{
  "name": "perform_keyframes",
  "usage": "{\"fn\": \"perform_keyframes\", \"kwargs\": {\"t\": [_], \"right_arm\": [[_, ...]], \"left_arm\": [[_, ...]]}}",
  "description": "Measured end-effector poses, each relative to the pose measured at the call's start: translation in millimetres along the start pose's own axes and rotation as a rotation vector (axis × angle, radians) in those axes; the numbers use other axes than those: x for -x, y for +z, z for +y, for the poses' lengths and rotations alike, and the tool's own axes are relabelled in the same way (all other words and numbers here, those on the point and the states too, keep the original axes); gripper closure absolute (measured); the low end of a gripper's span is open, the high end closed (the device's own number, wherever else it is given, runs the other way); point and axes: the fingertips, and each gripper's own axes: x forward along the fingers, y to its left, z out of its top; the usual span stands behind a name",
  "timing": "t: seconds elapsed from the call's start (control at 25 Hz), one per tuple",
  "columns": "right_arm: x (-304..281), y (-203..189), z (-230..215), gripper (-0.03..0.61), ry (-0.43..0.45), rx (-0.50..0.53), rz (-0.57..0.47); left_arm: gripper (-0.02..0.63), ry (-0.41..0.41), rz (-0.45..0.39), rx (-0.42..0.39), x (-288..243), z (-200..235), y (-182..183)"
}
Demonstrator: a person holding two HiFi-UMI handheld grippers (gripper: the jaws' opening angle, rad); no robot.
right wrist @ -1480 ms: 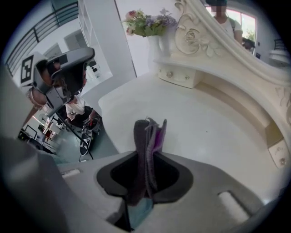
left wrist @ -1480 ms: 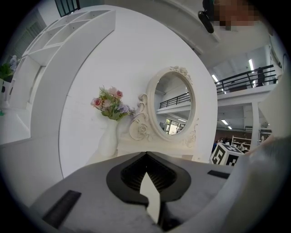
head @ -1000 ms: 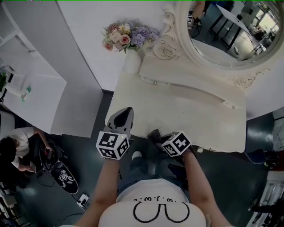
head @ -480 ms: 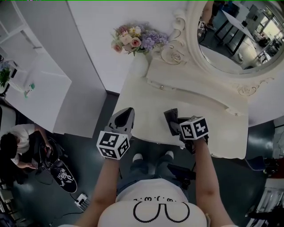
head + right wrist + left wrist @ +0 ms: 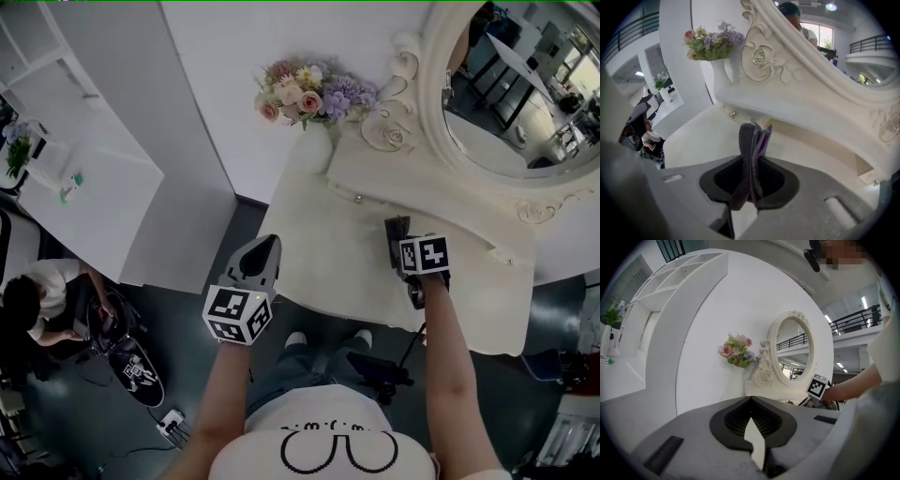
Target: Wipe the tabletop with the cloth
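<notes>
While my right gripper [image 5: 749, 180] pinches the dark cloth [image 5: 751, 140] upright over the tabletop [image 5: 323, 253], my left gripper [image 5: 258, 255] hangs beside its front-left corner, jaws pressed together.

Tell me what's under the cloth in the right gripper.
Bare cream tabletop lies below the purple-grey cloth clamped in the right gripper. Nothing else shows there. The gripper's body covers the spot directly beneath, so contact with the top can't be told.

The cloth [image 5: 751, 140] in my right claw [image 5: 749, 176] is dark grey with purple folds. Ahead of it the tabletop [image 5: 708, 136] is plain cream, as is the rose-carved mirror frame [image 5: 764, 56]. The flowers [image 5: 710, 42] beyond are pink, lilac and green. My claw's marker cube [image 5: 424, 254] shows black-and-white squares.
</notes>
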Motion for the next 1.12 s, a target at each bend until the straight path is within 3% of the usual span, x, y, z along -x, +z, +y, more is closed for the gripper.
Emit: {"fn": "perform_keyframes", "kwargs": {"t": [0.4,0.56,1.12], "right_arm": [[-51.8,23.3,-15.5,0.489,-0.166,0.130,0.135],[-59.0,27.9,-6.1,0.491,-0.157,0.146,0.191],[-69.5,37.0,58.7,0.491,0.028,0.089,0.170]], "left_arm": [[0.615,0.081,-0.011,0.025,-0.3,42.7,0.0],[0.615,0.108,-0.017,0.047,-2.6,54.4,-1.6],[0.615,0.102,-0.039,0.055,-14.2,54.5,1.2]]}}
